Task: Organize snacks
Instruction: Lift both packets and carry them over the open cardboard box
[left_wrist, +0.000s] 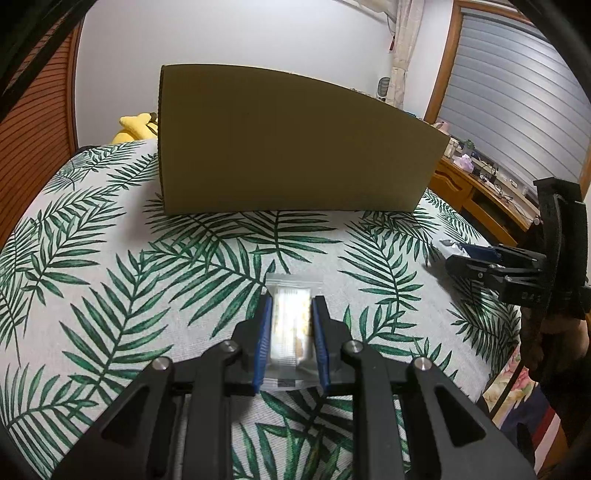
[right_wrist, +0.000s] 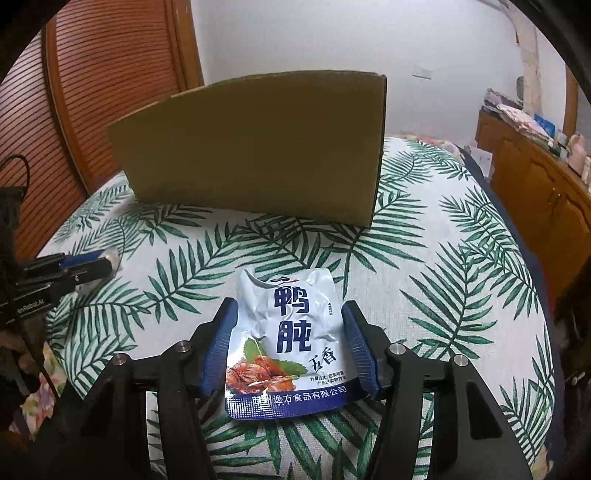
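Left gripper (left_wrist: 291, 306): blue pads closed on a small clear-wrapped snack (left_wrist: 290, 325), one pad against each long side. The wrapper's sealed end sticks out past the fingertips. The packet hangs just above the leaf-print cloth (left_wrist: 110, 266); whether its far end touches the cloth, cannot tell.

Right gripper (right_wrist: 286, 314): holds a white-and-blue foil pouch (right_wrist: 291, 343) with large blue characters and a food photo near its bottom edge. Both blue pads press the pouch's side edges; the foil is creased and bowed between them. The pouch is wider than the clear packet, so these jaws stand further apart than the left ones. It is lifted off the cloth, with the bottom seam nearest the camera.

In the left wrist view the right gripper (left_wrist: 456, 260) shows at the right edge, with a corner of the foil pouch (left_wrist: 452, 245) at its tips. In the right wrist view the left gripper (right_wrist: 105, 267) shows at the left edge.

Cardboard box (left_wrist: 288, 147) stands upright on the cloth beyond both grippers, its plain brown side facing them and well apart from both snacks. Its inside is not visible.

Surroundings: a yellow plush toy (left_wrist: 135, 127) behind the box's left corner, a wooden cabinet (right_wrist: 535, 192) with clutter on top to the right, and slatted wooden panels (right_wrist: 110, 92) to the left.
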